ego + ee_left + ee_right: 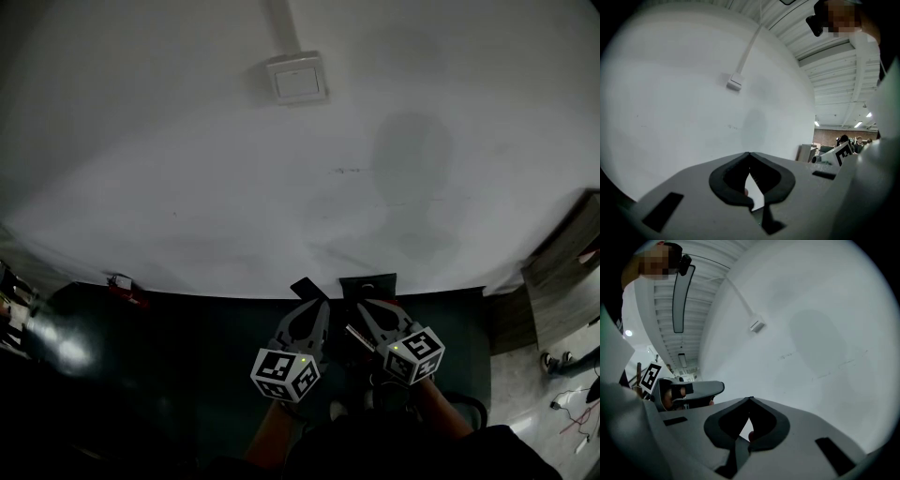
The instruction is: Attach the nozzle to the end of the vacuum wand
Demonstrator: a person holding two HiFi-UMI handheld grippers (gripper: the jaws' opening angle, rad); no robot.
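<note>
Your left grey two-jaw gripper (316, 306), lower centre of head view: jaws closed tip to tip, nothing gripped. Your right grey two-jaw gripper (362, 311) just beside it: also closed, empty. Both point at wall. Dark box-like shape (367, 282) and dark slanted piece (304, 286) just past tips, on dark surface (187, 337). Too dark to tell if either is nozzle or vacuum wand. Beyond: plain white wall (187, 169), white square switch box (297, 78) upper centre, white conduit (281, 23) above it.

You are facing a white wall (187, 141). A pale box (296, 77) is hanging on it, above a dark worktop (206, 337).
</note>
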